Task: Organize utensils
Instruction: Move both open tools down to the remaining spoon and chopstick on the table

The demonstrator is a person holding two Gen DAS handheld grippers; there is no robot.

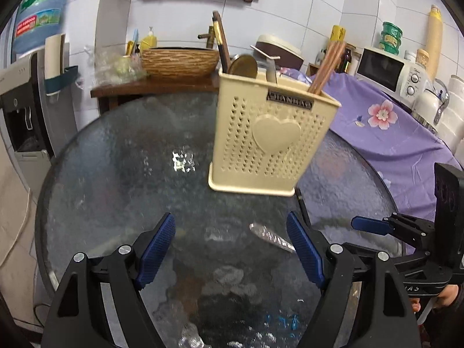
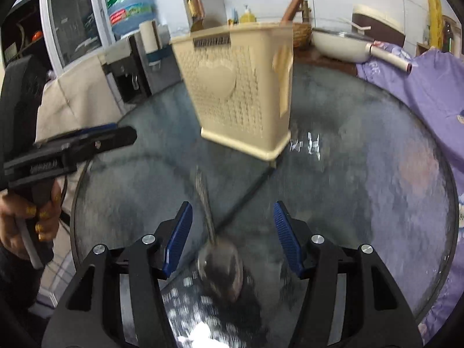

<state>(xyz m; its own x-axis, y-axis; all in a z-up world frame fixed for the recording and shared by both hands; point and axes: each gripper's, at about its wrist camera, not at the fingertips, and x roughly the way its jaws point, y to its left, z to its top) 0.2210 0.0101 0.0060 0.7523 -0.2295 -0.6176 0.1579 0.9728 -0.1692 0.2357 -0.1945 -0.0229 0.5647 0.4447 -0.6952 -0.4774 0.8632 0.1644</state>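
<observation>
Chopsticks and a round-headed ladle stand in the cream holder, which sits upright on the round glass tabletop beyond both our grippers. A metal spoon lies on the glass in front of the holder, apart from it. From the right wrist we see its bowl low between the right gripper fingers and its handle running toward the holder. Those blue pads stand apart, touching nothing, so the right gripper holds nothing. Our left gripper is spread wide over bare glass; the spoon's handle tip lies just inside its right finger, untouched. A thin dark rod lies on the glass from the holder's near corner toward the spoon. At the right gripper's left, a hand grips the left gripper's handle.
</observation>
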